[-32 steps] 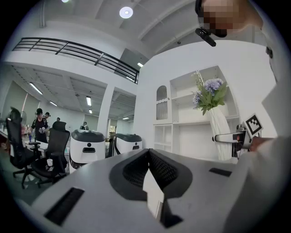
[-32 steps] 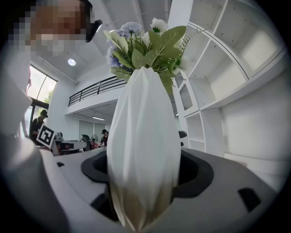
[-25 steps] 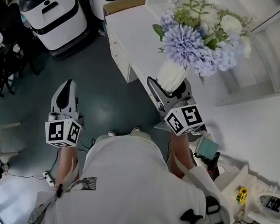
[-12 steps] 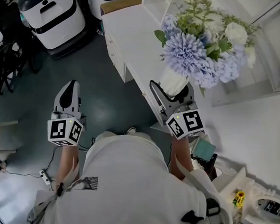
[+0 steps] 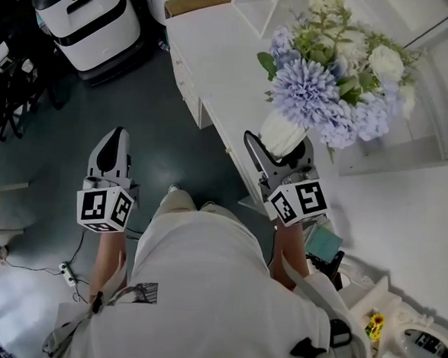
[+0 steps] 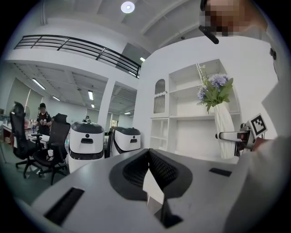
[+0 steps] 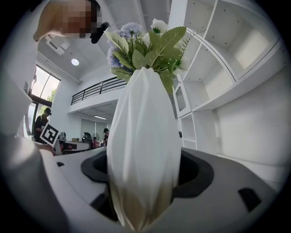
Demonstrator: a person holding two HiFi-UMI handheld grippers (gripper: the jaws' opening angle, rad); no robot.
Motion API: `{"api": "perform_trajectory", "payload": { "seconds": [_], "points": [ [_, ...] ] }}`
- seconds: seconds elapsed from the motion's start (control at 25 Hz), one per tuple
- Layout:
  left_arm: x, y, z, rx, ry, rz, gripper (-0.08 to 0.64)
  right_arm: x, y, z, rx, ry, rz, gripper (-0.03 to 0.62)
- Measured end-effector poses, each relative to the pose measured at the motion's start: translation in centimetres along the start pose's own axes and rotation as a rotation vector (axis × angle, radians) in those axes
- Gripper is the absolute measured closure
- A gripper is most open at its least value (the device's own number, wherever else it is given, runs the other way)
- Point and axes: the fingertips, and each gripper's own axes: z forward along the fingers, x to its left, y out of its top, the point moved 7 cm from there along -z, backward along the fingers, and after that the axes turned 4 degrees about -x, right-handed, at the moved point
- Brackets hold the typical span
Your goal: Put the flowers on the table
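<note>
A white ribbed vase (image 7: 143, 150) with lavender and white flowers (image 5: 330, 82) and green leaves (image 7: 152, 48) is upright in my right gripper (image 5: 279, 159), whose jaws are shut on its lower body. In the head view the vase (image 5: 282, 132) hangs over the near edge of a white table (image 5: 217, 59). My left gripper (image 5: 108, 155) is held over the dark floor to the left, jaws shut with nothing between them (image 6: 152, 179). The left gripper view also catches the vase (image 6: 223, 134) off to the right.
Two white wheeled robots (image 5: 86, 15) stand at the far end of the table. White wall shelves (image 7: 227, 68) rise beyond it. Black office chairs (image 6: 50, 150) and standing people (image 6: 42, 120) are at the left. Clutter lies on the floor at lower right (image 5: 382, 327).
The vase and my right gripper have shifted slightly right and further over the table edge. The left gripper stays about where it was.
</note>
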Motion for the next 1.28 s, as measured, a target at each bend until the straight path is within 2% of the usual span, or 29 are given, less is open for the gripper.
{"api": "perform_trajectory", "payload": {
  "seconds": [0.16,0.4,0.72,0.92,1.16,1.28],
  "points": [
    [0.0,-0.7,-0.2,0.019,0.008,-0.013,0.545,0.0,-0.1,0.1,0.001,0.010,0.007,0.207],
    [-0.6,-1.8,1.6,0.021,-0.029,-0.042,0.545,-0.3,0.0,0.2,-0.004,0.011,-0.008,0.207],
    [-1.8,-2.0,4.7,-0.057,-0.081,-0.051,0.545,-1.1,0.1,0.4,-0.018,0.009,-0.051,0.207],
    [-1.7,-3.4,5.6,-0.050,-0.091,-0.080,0.545,-1.5,-0.1,0.9,-0.041,0.014,-0.060,0.207],
    [-2.6,-2.1,7.1,-0.080,-0.131,-0.057,0.545,-1.4,-0.1,0.8,-0.038,0.011,-0.059,0.207],
    [-2.7,-1.9,6.5,-0.067,-0.139,-0.067,0.545,-0.9,0.0,0.4,-0.029,0.003,-0.043,0.207]
  ]
}}
